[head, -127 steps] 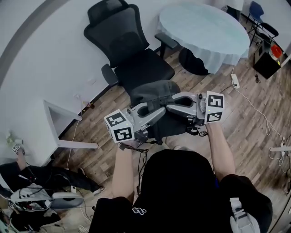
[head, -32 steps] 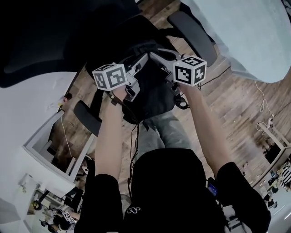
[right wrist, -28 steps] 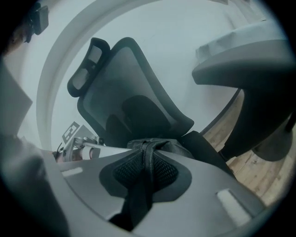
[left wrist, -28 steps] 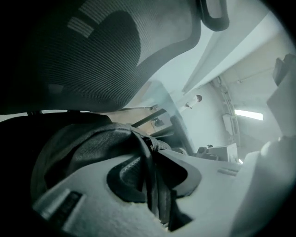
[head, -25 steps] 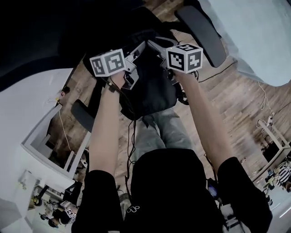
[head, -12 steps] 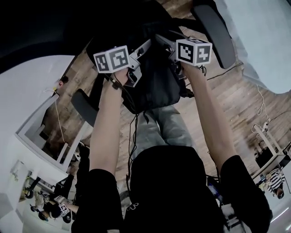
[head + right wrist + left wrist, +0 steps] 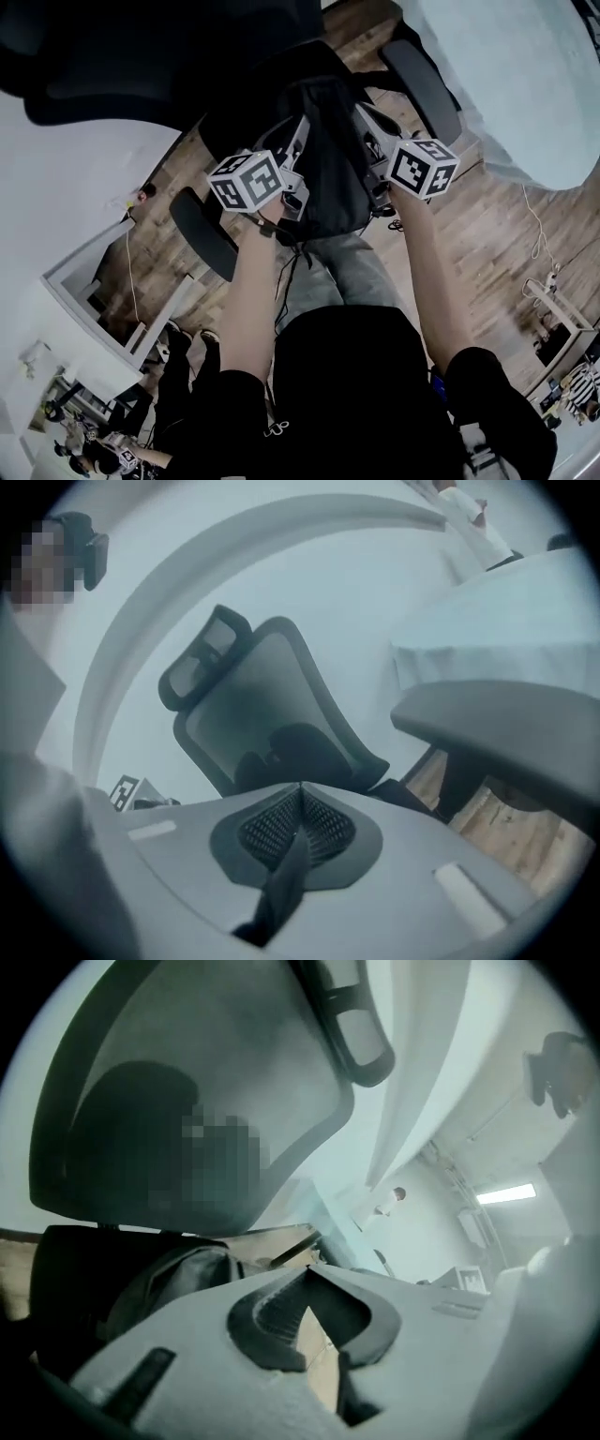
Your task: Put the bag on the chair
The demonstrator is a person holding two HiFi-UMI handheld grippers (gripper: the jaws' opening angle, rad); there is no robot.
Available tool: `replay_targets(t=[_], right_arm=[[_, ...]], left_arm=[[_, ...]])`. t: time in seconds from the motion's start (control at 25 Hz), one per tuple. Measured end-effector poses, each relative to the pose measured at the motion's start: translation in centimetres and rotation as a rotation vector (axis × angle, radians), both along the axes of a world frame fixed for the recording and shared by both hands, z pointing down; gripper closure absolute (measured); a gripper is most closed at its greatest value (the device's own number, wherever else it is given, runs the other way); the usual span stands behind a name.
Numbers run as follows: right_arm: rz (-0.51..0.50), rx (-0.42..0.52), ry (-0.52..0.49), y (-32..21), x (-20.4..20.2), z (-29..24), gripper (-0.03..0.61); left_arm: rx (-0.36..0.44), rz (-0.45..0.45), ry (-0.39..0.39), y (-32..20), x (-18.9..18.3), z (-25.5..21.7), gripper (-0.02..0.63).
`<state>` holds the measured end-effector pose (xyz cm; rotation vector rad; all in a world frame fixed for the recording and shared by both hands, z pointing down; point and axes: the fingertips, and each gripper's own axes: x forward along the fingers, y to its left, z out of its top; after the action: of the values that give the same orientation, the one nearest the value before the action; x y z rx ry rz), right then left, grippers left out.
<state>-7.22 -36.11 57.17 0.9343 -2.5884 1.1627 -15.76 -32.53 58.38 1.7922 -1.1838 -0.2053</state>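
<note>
The black bag (image 7: 323, 159) lies on the seat of the black office chair (image 7: 141, 56), between its two armrests. My left gripper (image 7: 298, 131) points at the bag's left side and my right gripper (image 7: 364, 117) at its right side. In the left gripper view the jaws (image 7: 309, 1267) are shut with nothing between them, and the bag (image 7: 173, 1274) lies just left of the tips under the chair's backrest (image 7: 187, 1101). The right gripper (image 7: 300, 787) is shut too. It faces the backrest (image 7: 272, 714), and only a dark slit shows below its pads.
A round table with a pale cloth (image 7: 525, 75) stands close on the right of the chair. The right armrest (image 7: 497, 714) juts out beside the right gripper. Wooden floor (image 7: 469, 216) runs below, with a cable on it. My grey trouser legs (image 7: 361, 272) are against the seat's front.
Both grippers have drawn back toward me, away from the top of the bag. The bag stays on the chair seat.
</note>
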Motion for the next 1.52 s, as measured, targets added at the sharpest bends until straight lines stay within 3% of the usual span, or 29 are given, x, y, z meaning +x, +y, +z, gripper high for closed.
replay_targets(t=[0.2,0.36,0.44,0.64,0.72,0.96,1.2,1.52], right_arm=[[0.016,0.129,-0.149,2.5,0.1,-9.9,0.575],[-0.062,0.281,-0.317,5.5,-0.6,-19.3,0.571],[-0.08,0.365,-0.299,7.2,-0.7,-22.8,0.569],[-0.067,0.56,-0.114,8.0,-1.1,-28.8,0.568],[-0.056,0.621,-0.068,8.4,-1.3,-30.5,0.568],[-0.069,0.683,-0.05,10.1,-2.7,-32.4,0.568],[-0.1,0.718,-0.031,10.8,-3.8,-32.9,0.568],[-0.13,0.754,-0.027,11.2,-4.4,-33.3,0.568]], left_arm=[[0.177,-0.04,-0.088,2.4,1.2,-10.6,0.617],[0.239,-0.099,-0.28,4.7,1.1,-17.0,0.617],[0.265,-0.152,-0.388,6.2,0.5,-19.9,0.617],[0.396,-0.261,-0.66,7.8,-1.3,-27.5,0.615],[0.425,-0.296,-0.721,8.5,-1.7,-29.5,0.615],[0.471,-0.32,-0.737,10.5,-2.1,-31.6,0.615],[0.512,-0.298,-0.889,10.9,-2.0,-33.5,0.614],[0.489,-0.281,-0.863,11.0,-2.6,-32.0,0.614]])
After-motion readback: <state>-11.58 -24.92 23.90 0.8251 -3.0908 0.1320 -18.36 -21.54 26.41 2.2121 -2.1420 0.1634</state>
